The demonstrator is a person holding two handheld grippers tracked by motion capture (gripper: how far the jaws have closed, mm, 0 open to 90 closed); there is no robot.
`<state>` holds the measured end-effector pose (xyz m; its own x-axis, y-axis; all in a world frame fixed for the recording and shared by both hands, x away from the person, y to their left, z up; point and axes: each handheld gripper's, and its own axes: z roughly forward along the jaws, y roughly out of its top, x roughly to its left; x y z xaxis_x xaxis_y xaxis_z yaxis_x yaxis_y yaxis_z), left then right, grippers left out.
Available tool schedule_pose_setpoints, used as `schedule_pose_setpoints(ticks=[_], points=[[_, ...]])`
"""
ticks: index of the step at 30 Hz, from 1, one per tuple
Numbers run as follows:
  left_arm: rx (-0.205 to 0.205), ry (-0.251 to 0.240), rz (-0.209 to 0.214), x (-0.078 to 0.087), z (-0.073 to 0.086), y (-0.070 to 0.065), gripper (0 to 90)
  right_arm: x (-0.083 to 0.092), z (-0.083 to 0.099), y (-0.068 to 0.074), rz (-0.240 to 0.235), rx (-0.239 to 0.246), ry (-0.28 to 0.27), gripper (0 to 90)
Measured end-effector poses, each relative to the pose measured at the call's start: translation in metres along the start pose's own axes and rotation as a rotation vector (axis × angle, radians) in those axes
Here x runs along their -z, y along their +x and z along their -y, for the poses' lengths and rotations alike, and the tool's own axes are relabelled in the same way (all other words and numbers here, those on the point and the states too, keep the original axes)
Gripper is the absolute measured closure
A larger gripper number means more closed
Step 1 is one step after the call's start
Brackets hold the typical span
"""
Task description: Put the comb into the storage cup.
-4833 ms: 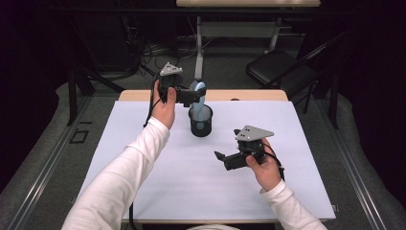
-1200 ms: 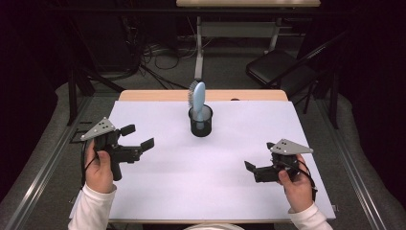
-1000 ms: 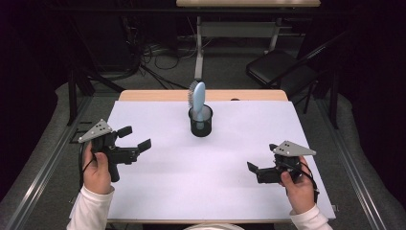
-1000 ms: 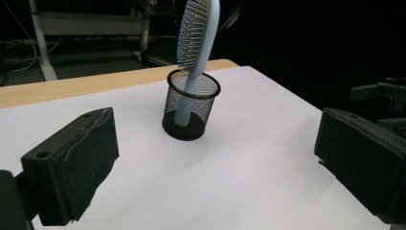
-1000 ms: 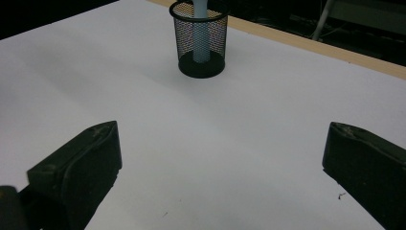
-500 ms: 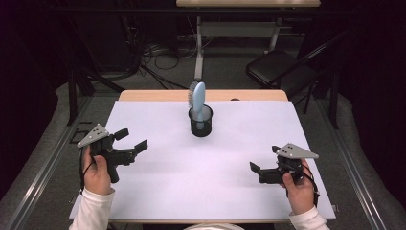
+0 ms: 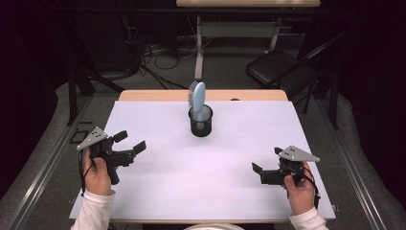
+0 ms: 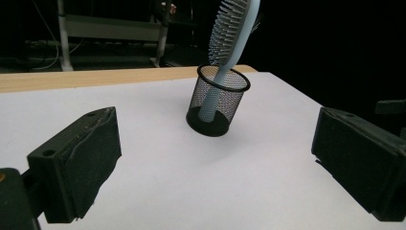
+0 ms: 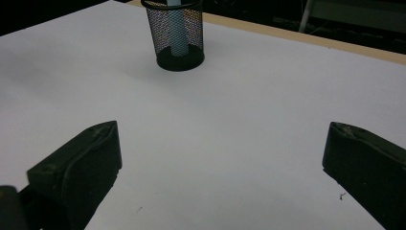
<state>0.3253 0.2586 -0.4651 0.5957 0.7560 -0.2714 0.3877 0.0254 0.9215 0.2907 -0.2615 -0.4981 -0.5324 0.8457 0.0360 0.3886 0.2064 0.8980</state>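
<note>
You face a table (image 7: 158,191) covered by a white sheet, filling the lower middle of the high view; a strip of bare wood shows along its far edge. A black mesh cup (image 7: 200,122) stands directly on the sheet, upper centre of the frame, near that far edge, with a light blue hairbrush (image 7: 197,96) standing inside it

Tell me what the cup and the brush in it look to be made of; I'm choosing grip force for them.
The cup looks like black wire mesh, probably metal, matte: the handle shows through its wall. The brush looks like pale blue plastic, smooth with a slight sheen; its bristles look like the same plastic, though softer material can't be ruled out.
</note>
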Motion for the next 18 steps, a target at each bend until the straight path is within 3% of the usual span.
schedule_pose_setpoints(ticks=[18], points=[[-0.009,0.023,-0.005,-0.0054,0.0072,0.0005,3.0,-0.0054,0.009,-0.0018,0.01,-0.018,0.015,0.0]])
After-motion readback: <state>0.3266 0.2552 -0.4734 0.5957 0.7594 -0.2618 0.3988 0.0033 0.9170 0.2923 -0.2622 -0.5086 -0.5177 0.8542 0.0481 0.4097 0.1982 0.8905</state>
